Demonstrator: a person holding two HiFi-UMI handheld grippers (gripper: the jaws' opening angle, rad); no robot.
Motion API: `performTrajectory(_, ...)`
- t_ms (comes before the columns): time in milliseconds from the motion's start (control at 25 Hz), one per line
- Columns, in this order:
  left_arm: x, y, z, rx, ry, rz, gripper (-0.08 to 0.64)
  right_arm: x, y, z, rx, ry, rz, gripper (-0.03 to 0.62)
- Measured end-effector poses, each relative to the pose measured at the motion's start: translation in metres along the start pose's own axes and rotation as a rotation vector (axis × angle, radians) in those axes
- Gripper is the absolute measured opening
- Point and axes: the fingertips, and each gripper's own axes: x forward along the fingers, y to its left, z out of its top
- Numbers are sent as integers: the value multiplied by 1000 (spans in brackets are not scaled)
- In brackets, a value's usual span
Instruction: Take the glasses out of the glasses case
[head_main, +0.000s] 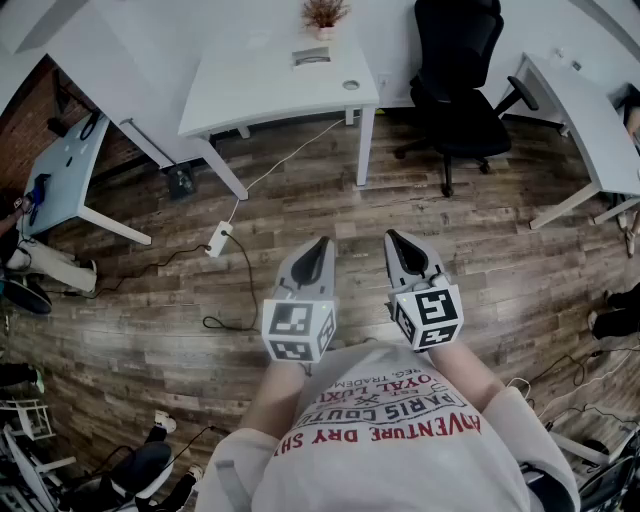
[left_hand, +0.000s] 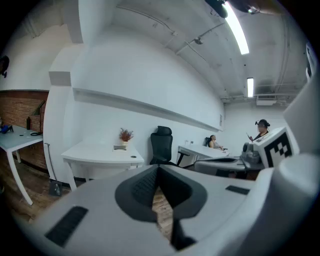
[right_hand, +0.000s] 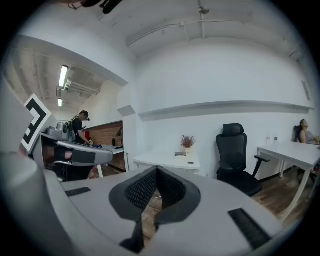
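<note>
I stand on a wood floor with both grippers held out level in front of my body. In the head view my left gripper (head_main: 320, 243) and right gripper (head_main: 392, 238) hang side by side over the floor, each shut with nothing between its jaws. Each gripper view shows its own tips meeting: the left gripper (left_hand: 159, 168) and the right gripper (right_hand: 156, 170). A few steps ahead stands a white desk (head_main: 250, 95). On it lie a small flat grey object (head_main: 312, 57) and a potted plant (head_main: 324, 15). I cannot tell whether that object is the glasses case. No glasses are visible.
A black office chair (head_main: 455, 90) stands right of the white desk. Another white desk (head_main: 590, 120) is at far right, and one more (head_main: 70, 170) at far left. A power strip (head_main: 218, 240) and cables lie on the floor ahead. People stand or sit at the room's edges.
</note>
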Motion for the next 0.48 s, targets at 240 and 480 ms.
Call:
performTrajectory(240,5,-12,-4,-9,5,1,9,-9,-11,-8,14,11,-1,12)
performTrajectory(480,9,-21,-6,-21,15,9,9,-15,-13,-7,26,-2,66,12)
